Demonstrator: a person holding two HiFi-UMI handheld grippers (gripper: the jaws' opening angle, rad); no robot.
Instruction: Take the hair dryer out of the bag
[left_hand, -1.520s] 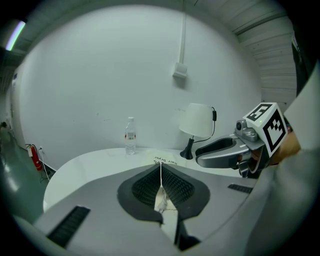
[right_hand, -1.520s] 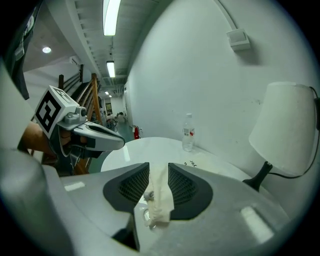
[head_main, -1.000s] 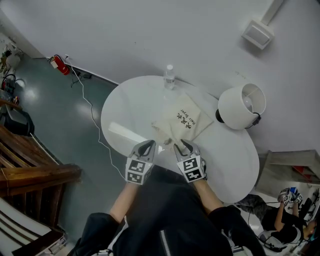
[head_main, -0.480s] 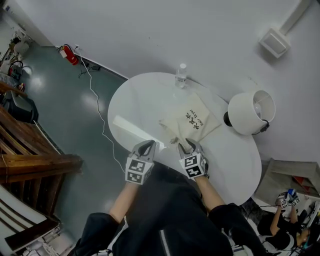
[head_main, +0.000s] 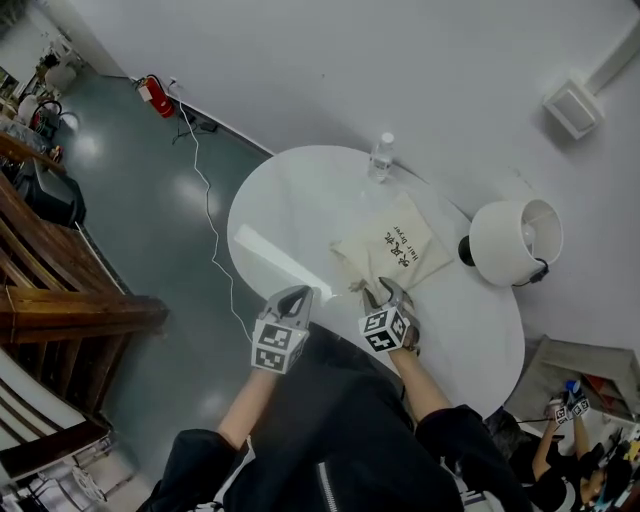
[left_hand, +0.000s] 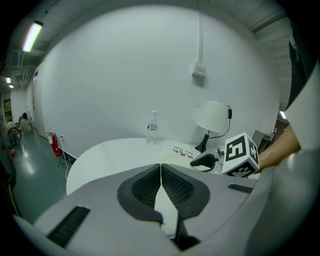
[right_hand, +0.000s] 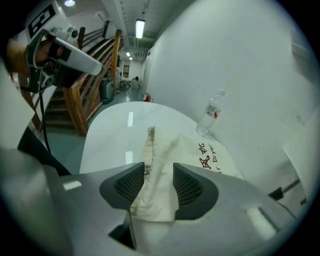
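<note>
A cream cloth bag (head_main: 395, 250) printed "Hair Dryer" lies on the round white table (head_main: 290, 215); no hair dryer shows. My right gripper (head_main: 386, 291) is at the bag's near, gathered end. In the right gripper view the bag's bunched mouth (right_hand: 156, 170) sits between the jaws of the right gripper (right_hand: 158, 182), which have just been opening and stand wide apart, so this gripper is open. My left gripper (head_main: 292, 298) hovers over the table's near edge, left of the bag. Seen from its own camera, the left gripper (left_hand: 160, 172) is shut with nothing in it.
A clear water bottle (head_main: 380, 158) stands at the table's far edge beyond the bag. A white lamp (head_main: 515, 243) stands at the right. Wooden stairs (head_main: 60, 300) and a floor cable (head_main: 205, 210) lie left of the table. Another person (head_main: 560, 440) is at lower right.
The right gripper has come down onto the bag's near end and its jaws have spread. The left gripper has shifted a little and stays shut. The head camera has swung.
</note>
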